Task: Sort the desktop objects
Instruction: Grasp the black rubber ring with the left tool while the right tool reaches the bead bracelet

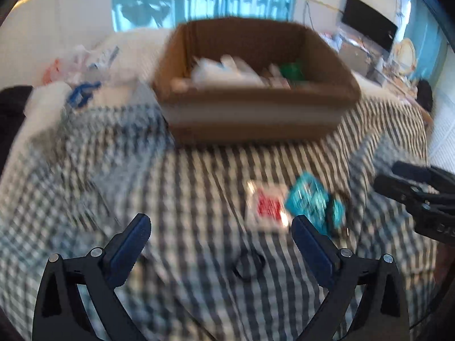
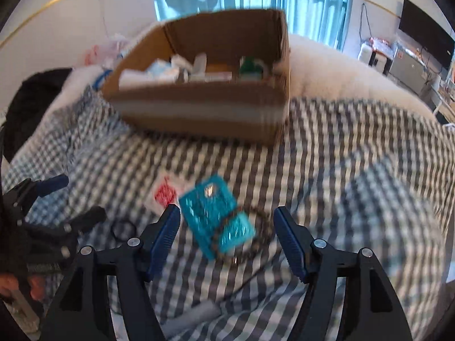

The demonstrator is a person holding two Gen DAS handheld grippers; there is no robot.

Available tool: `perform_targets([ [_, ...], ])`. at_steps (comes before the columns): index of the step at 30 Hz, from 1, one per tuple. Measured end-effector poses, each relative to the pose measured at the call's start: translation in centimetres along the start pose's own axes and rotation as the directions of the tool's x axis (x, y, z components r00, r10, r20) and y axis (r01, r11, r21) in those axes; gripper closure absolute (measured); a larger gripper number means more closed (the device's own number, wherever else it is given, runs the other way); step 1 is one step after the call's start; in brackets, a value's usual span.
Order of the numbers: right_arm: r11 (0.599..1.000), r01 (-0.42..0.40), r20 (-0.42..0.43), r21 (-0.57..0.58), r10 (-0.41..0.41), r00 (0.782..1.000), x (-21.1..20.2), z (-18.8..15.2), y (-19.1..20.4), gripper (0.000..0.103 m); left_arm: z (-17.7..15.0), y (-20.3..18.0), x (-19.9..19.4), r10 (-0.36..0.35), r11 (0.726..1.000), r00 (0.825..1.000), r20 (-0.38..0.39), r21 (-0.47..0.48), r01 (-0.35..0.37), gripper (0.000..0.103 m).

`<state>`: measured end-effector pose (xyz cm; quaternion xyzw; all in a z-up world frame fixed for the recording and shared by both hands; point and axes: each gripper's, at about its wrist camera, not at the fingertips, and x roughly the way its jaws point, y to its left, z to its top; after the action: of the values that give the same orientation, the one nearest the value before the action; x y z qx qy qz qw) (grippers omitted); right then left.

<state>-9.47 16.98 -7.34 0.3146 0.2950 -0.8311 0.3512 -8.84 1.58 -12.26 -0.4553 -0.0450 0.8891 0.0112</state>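
Fingers of my right tool (image 2: 227,221) are spread wide and grip nothing; the teal packet (image 2: 216,216) lies between them on the checked bed cover (image 2: 355,147). My left tool (image 1: 221,227) is released too, with a white packet with red print (image 1: 267,207) just ahead of its right finger. Beyond both tools stands the cardboard box (image 2: 204,108), holding blurred items.
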Motion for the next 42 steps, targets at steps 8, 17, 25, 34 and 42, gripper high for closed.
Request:
perform_targets([
  [8, 0.997, 0.005, -0.114, 0.075, 0.003, 0.993, 3.2, -2.5, -1.6, 0.035, -4.5, -2.5, 4.2, 0.021, 0.998, 0.994, -0.105, 0.061, -0.015, 0.002],
  [17, 0.996, 0.004, -0.154, 0.091, 0.010, 0.988, 4.6, -2.4, -1.4, 0.035, -5.2, -2.4, 5.2, 0.116, 0.986, 0.991, -0.073, 0.131, -0.106, 0.055],
  [25, 0.995, 0.010, -0.194, 0.097, 0.009, 0.981, 6.3, -2.3, -1.0, 0.028, -4.1, -0.3, 3.4, 0.074, 0.997, 0.997, 0.005, 0.034, -0.074, 0.097],
  [34, 0.992, 0.058, -0.270, 0.110, -0.027, 0.963, 8.4, -2.7, -1.5, 0.046, -3.7, 0.7, 3.2, 0.057, 0.998, 0.998, 0.012, -0.015, -0.056, 0.097],
  [42, 0.987, 0.035, -0.272, 0.155, 0.009, 0.962, 8.0, -3.4, -2.7, 0.077, -4.1, 0.5, 3.0, 0.061, 0.998, 0.998, 0.010, -0.006, -0.061, 0.097],
])
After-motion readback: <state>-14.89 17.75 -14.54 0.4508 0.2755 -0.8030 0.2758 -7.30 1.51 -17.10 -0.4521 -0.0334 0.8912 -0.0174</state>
